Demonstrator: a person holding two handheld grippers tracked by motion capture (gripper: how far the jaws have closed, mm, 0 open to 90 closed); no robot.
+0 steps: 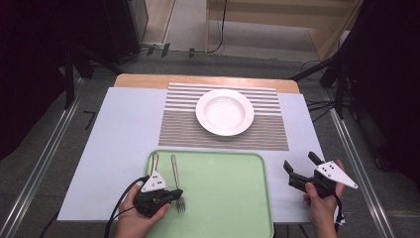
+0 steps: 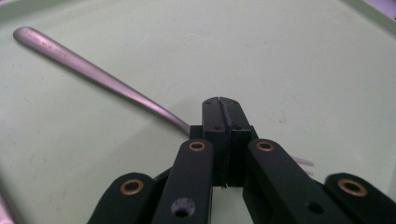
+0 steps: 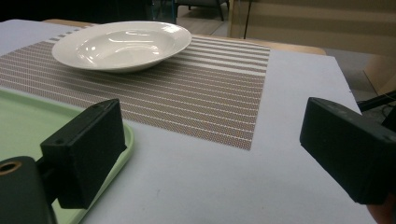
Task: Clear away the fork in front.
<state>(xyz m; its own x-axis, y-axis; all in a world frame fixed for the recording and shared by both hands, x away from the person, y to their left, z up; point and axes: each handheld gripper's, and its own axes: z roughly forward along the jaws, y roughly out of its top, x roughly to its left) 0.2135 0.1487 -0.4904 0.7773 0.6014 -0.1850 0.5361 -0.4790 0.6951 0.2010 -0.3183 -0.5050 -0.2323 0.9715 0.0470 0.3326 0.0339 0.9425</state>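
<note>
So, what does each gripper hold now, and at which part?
The left gripper is shut on the fork at its neck, near the tines. The right gripper is open and holds nothing.

Fork (image 1: 177, 181) lies in tray (image 1: 233, 198); plate (image 1: 225, 112) on placemat (image 1: 183, 126) behind.

brushed metal fork (image 2: 98, 77), glossy plate (image 1: 225, 112)

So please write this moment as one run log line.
left gripper: shut, over fork | right gripper: open, empty | tray: green
</note>
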